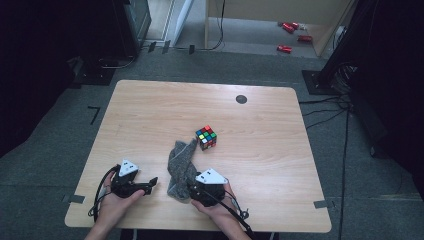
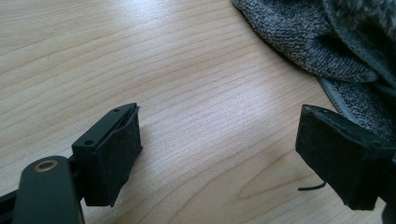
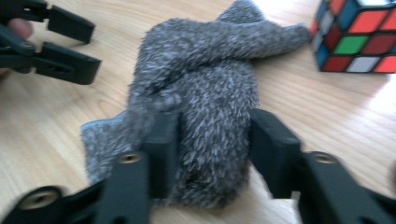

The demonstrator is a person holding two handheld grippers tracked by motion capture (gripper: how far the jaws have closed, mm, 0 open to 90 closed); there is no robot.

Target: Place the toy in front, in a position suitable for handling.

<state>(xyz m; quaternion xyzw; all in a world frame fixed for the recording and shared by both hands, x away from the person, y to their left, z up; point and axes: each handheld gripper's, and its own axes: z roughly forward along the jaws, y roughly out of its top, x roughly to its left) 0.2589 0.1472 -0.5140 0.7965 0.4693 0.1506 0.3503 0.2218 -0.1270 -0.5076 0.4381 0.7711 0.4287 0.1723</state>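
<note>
Left gripper (image 1: 150, 184): black body, grey three-cornered plate on top with dark dots, black cable looping off the near-left side. Right gripper (image 1: 191, 186): same build, cable trailing toward the near edge. Jaws are blocky and black with brass-ringed pivot screws. Forearms bare, no sleeves.

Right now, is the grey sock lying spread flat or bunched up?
Bunched up. The grey sock lies humped and creased on the table, and the right gripper has its jaws pressed into the fabric.
</note>
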